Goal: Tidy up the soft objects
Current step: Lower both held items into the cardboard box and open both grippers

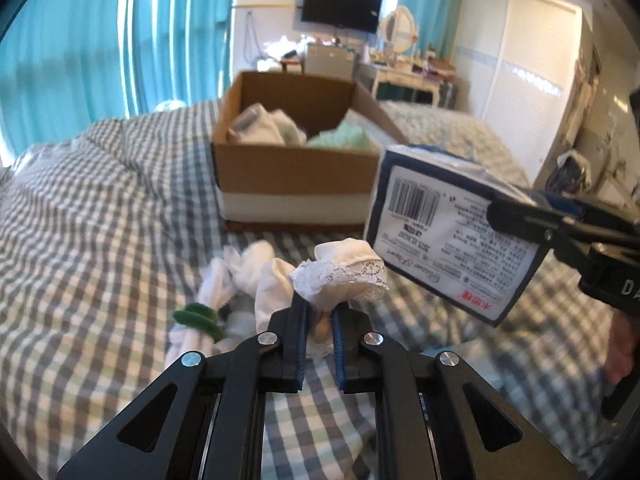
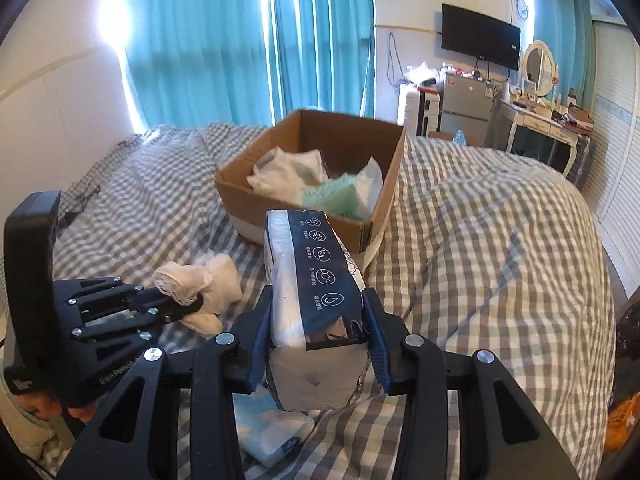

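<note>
Left gripper [image 1: 319, 312]: clamped on a white lace-trimmed sock [image 1: 344, 276], raised over the checked bedspread [image 1: 100, 216].
Right gripper [image 2: 318, 320]: clamped on a navy tissue pack [image 2: 316, 280].
Ahead: cardboard box [image 1: 296, 172] holding white and green cloth.
Left view only: loose socks [image 1: 240, 276], barcode.
Right view only: another pack [image 2: 272, 432] underneath.

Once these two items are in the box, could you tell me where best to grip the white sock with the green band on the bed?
Take the white sock with the green band by its bunched middle beside the band, from above. It lies flat and crumpled on the checked bedspread, left of the left hand-held gripper; closing across the narrow bundle should gather enough cloth.
</note>
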Motion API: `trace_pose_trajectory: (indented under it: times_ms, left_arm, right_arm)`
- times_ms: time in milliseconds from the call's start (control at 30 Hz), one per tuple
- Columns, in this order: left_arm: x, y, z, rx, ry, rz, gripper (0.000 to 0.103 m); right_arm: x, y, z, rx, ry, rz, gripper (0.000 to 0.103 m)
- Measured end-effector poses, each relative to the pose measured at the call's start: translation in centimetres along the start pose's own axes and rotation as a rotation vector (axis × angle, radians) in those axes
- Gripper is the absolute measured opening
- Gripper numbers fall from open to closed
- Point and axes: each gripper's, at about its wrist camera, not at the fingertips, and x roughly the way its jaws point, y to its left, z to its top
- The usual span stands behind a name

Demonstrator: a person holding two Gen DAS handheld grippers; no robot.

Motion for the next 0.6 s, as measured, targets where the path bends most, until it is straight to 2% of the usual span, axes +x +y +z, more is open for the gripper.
trace_pose_trajectory:
  times_ms: [133, 333, 500, 600]
  left_arm:
    - [-1.5, 0.2, 1.6, -0.011, -0.021, -0.025, 0.010]
    - [-3.3, 0.3, 6.0, 0.016, -0.085, -0.019, 0.010]
    - [-2.2, 0.8, 10.4, 0.056, -0.110, 0.015, 0.010]
    - [-0.2, 1.5, 12.5, 0.053, -0.095, 0.016, 0.010]
  right_arm:
    - [-1.6, 0.5, 1.9, -0.012, -0.050, 0.018, 0.041]
    - [-2.8, 0.6, 7.2, -0.093, -0.137, 0.007, 0.041]
    - [-1.1, 0.0, 12.2, -0.156, -0.187, 0.020, 0.041]
    - [1.9, -0.2, 14.8, -0.207, -0.184, -0.002, 0.041]
